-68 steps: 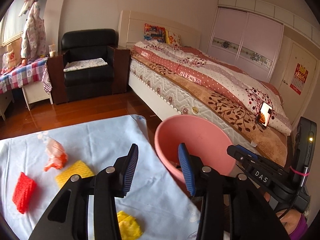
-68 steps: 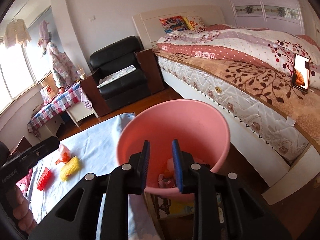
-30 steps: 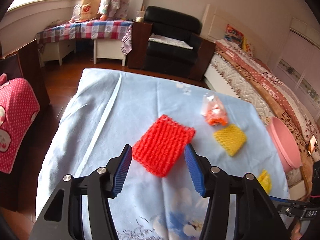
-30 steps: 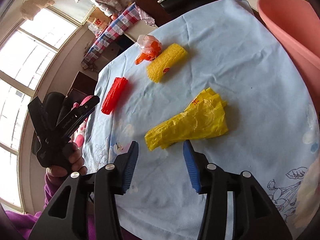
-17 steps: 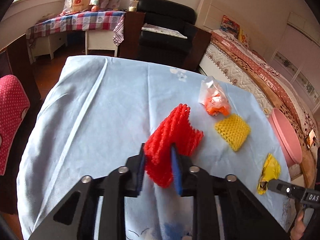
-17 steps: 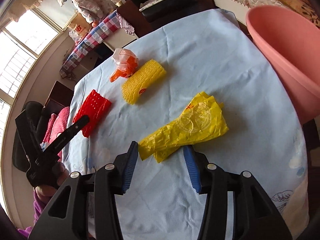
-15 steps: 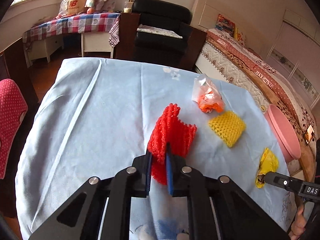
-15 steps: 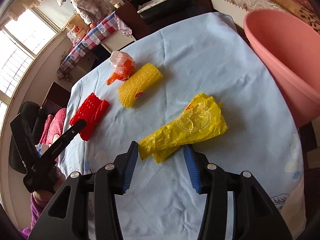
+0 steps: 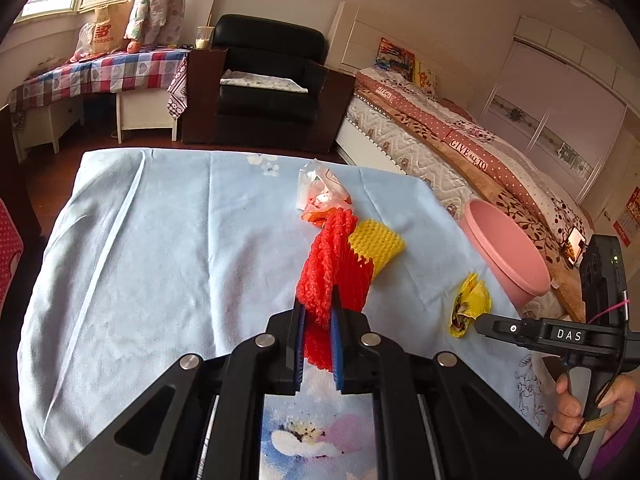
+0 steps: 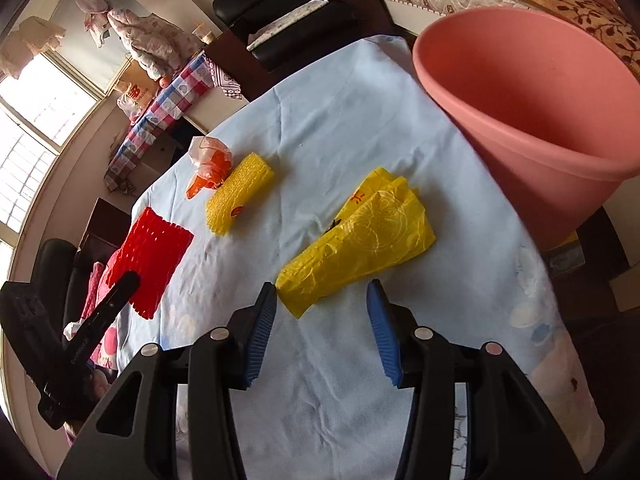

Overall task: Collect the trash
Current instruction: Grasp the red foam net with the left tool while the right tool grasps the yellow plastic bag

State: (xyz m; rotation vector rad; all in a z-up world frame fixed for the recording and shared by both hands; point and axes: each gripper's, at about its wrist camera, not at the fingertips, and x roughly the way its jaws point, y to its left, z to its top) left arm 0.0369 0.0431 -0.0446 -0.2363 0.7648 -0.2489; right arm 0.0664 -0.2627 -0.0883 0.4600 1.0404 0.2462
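Note:
My left gripper (image 9: 318, 308) is shut on a red foam net (image 9: 332, 256), which stands up bunched between the blue pads, above the light blue tablecloth (image 9: 160, 240). In the right wrist view the same red foam net (image 10: 156, 252) hangs at the left gripper's tip (image 10: 128, 280). My right gripper (image 10: 322, 286) is open just over the cloth. The near end of a crumpled yellow plastic bag (image 10: 360, 240) lies between its fingertips, and the pads do not touch it. A pink bin (image 10: 540, 120) stands past the table's right edge.
A yellow foam net (image 10: 240, 192) and a clear bag with orange scraps (image 10: 210, 164) lie further back on the cloth. Beyond the table are a black armchair (image 9: 268, 80), a bed (image 9: 460, 140) and a checked side table (image 9: 100, 72). A hand (image 9: 580, 412) holds the right gripper.
The left gripper has shut on the red foam net, which now stands up off the cloth, and has swung right. The right gripper has come closer to the yellow bag.

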